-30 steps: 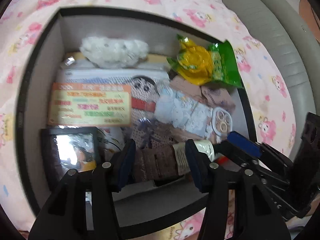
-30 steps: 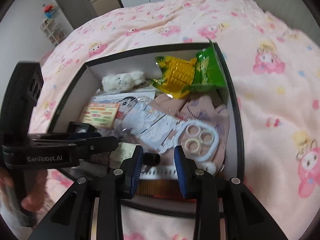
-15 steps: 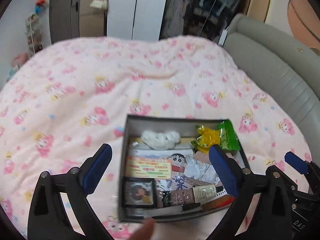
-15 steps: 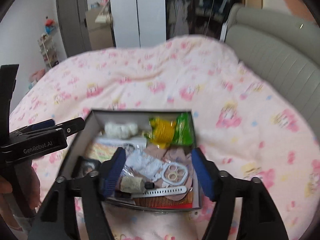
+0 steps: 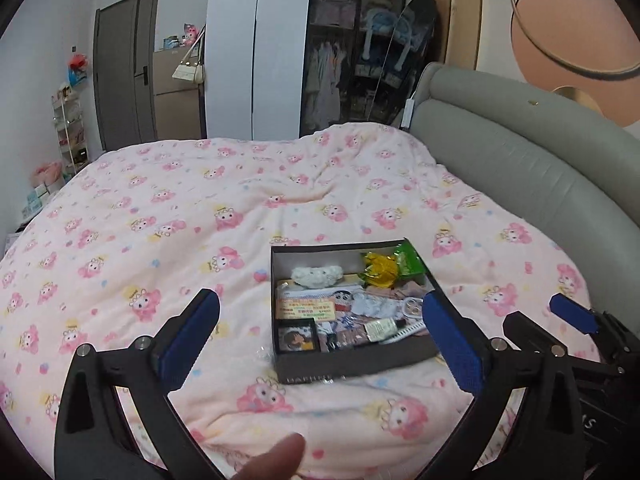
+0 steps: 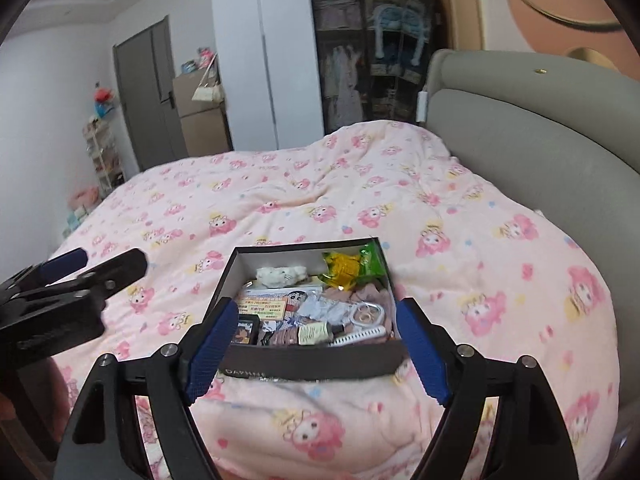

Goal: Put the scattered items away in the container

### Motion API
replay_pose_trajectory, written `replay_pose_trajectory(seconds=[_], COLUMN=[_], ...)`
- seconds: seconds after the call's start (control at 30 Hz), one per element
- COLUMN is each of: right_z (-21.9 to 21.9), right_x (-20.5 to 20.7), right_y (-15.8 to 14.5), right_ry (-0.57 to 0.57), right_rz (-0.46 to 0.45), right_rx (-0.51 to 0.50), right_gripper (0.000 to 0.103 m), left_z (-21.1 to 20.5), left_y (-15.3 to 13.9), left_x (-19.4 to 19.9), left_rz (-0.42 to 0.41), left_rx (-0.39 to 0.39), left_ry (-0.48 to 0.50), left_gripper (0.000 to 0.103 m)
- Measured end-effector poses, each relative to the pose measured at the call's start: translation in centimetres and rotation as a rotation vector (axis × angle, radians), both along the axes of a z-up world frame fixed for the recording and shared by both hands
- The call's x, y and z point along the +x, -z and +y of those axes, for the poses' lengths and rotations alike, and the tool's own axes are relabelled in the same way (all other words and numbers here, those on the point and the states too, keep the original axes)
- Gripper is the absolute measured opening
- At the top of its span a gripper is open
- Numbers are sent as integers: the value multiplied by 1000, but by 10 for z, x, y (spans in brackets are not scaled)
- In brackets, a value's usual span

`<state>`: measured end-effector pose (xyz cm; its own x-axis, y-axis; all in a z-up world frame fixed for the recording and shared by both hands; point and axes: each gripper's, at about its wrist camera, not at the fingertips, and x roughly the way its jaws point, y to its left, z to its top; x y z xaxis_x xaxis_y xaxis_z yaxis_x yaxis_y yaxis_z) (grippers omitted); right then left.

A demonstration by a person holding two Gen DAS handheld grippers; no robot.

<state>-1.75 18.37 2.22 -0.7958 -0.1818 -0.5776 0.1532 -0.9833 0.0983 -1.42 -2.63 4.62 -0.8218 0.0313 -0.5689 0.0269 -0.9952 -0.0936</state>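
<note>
A dark open box (image 5: 352, 364) (image 6: 312, 360) sits on the pink patterned bedspread, filled with small items. Among them are a green and yellow snack packet (image 5: 390, 266), a white fluffy piece (image 5: 316, 274), an orange card (image 5: 306, 307), a framed picture (image 5: 298, 338) and a white comb (image 6: 360, 336). My left gripper (image 5: 320, 304) hangs above and short of the box, open, with nothing between its blue pads. My right gripper (image 6: 316, 308) is likewise open and empty, raised in front of the box. Each gripper shows at the edge of the other's view.
The pink bedspread (image 5: 200, 220) spreads wide around the box. A grey padded headboard (image 5: 520, 168) runs along the right. Beyond the bed stand a wardrobe (image 5: 340, 52), a grey door (image 5: 124, 68) and a shelf rack (image 5: 70, 132). A fingertip (image 5: 276, 456) shows at the bottom edge.
Both grippers have lifted up and back from inside the box and spread their jaws wide. The brown tube and the comb that lay between the jaws now rest in the box.
</note>
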Motion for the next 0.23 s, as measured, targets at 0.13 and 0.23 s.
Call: replay_pose_trajectory(seconds=[0.13,0.23], right_z=[2,2], right_x=[16,24], right_y=[4,11], right_ry=[3,-8], right_rz=[-5,-21], right_rx=[22,17], right_gripper=[80,80], left_z=[2,3], left_y=[5,15], left_x=[22,26], left_rz=[2,-36], left_rx=[-13,-20], left_ry=[-12,-4], left_gripper=[102,102])
